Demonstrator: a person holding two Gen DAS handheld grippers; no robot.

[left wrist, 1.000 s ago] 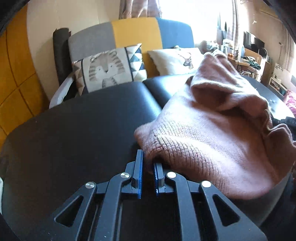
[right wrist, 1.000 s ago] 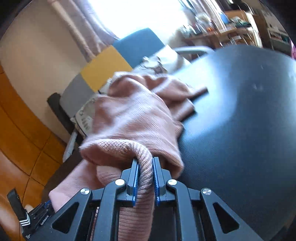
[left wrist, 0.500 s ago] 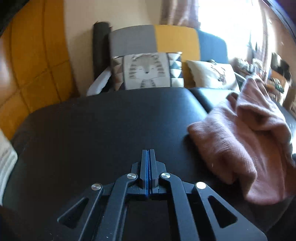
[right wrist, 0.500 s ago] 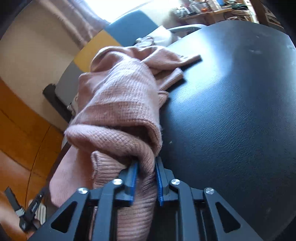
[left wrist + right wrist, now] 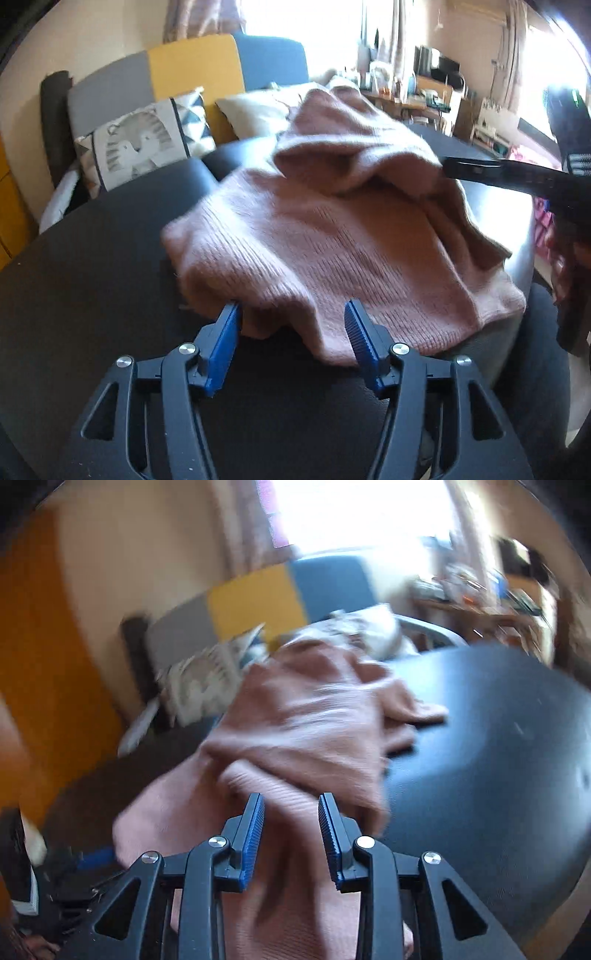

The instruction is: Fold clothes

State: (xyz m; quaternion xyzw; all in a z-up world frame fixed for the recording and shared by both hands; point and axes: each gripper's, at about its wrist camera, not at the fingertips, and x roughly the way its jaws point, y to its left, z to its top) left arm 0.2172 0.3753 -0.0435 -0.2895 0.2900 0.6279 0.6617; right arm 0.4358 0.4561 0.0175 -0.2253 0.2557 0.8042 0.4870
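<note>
Left gripper (image 5: 293, 325): my jaws stand wide apart, both blue pads at the near hem of the sweater, gripping nothing.
Right gripper (image 5: 291, 819): my jaws stand partly apart; a ribbed fold of knit runs between the pads, and blur prevents me from confirming contact.
Sweater (image 5: 332, 236): pink knit, heaped and creased on the table, one fold raised at the far side; its near edge hangs over the table edge toward me.
Table (image 5: 92, 288): dark, rounded surface; bare on my left, sweater across the centre and right.
Right gripper, seen from my left wrist (image 5: 480, 171): its black fingers reach into the raised fold from the right.
Sofa (image 5: 192, 66): grey, yellow and blue panels behind the table.
Cushion (image 5: 144, 136): animal print, leaning on the sofa.
</note>
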